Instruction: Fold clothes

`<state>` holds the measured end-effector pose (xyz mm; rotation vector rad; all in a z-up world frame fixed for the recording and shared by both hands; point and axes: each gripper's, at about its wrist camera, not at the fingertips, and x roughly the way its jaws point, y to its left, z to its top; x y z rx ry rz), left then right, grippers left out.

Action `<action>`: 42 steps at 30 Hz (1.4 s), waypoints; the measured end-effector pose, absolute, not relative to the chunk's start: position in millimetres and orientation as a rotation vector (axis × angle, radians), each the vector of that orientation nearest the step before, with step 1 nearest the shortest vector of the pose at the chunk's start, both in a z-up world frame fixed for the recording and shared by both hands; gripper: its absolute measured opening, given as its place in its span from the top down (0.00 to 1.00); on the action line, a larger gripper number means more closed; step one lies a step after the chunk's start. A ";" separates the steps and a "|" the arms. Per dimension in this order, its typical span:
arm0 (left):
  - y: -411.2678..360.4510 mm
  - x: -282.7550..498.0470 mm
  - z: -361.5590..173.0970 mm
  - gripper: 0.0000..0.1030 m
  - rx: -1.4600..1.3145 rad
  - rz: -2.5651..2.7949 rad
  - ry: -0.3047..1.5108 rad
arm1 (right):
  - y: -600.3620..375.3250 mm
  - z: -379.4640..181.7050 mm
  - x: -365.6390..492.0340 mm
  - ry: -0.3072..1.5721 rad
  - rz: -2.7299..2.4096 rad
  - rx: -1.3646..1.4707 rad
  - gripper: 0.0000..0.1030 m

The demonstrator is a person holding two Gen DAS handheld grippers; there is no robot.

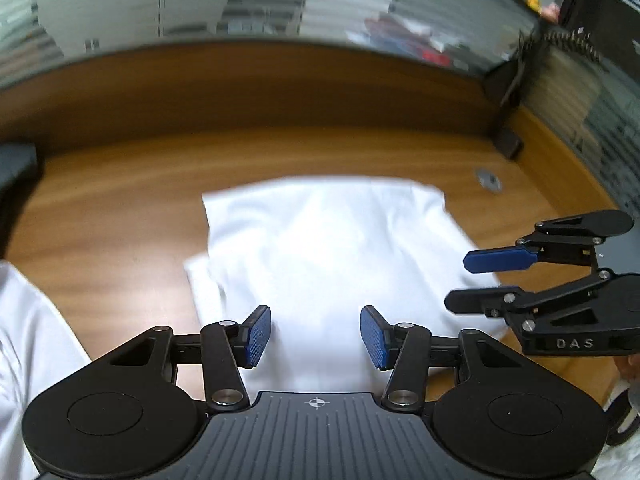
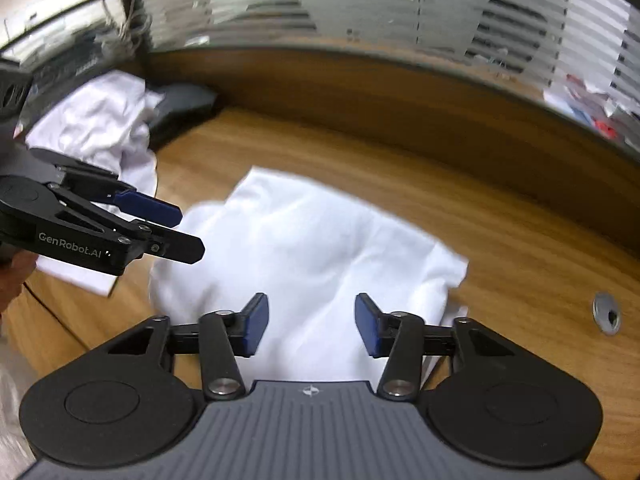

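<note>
A wooden desk point(image 1: 120, 208) carries everything here, with a raised wooden back panel point(image 1: 240, 84) along its far edge. A round metal cable grommet point(image 2: 607, 314) sits near the right edge. Frosted striped glass point(image 2: 360, 4) rises behind the panel.

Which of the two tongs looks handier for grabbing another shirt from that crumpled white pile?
Probably the left tongs: in the right wrist view they hang open, empty, beside the crumpled pile. The right tongs, also open, sit above the folded shirt.
</note>
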<state>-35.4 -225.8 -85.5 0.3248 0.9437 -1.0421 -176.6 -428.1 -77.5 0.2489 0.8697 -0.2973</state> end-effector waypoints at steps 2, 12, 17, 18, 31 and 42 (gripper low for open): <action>-228.4 -38.1 -93.5 0.49 0.355 -1.034 0.961 | -422.6 -90.5 -176.1 0.896 -0.307 0.261 0.59; -225.8 -26.9 -105.1 0.35 0.241 -1.032 0.993 | -431.7 -130.3 -172.9 0.896 -0.312 0.347 0.49; -206.3 -0.9 -98.4 0.08 0.098 -0.989 1.018 | -456.2 -110.7 -198.4 0.809 -0.368 0.487 0.15; -204.8 4.7 -100.2 0.06 0.081 -0.978 1.028 | -461.8 -107.9 -203.2 0.795 -0.383 0.506 0.10; -228.8 52.1 -137.5 0.01 0.044 -0.937 1.177 | -532.2 -142.6 -209.8 0.826 -0.419 0.736 0.01; -248.7 67.7 -157.0 0.01 0.029 -0.954 1.230 | -559.4 -188.9 -189.4 0.870 -0.381 0.914 0.01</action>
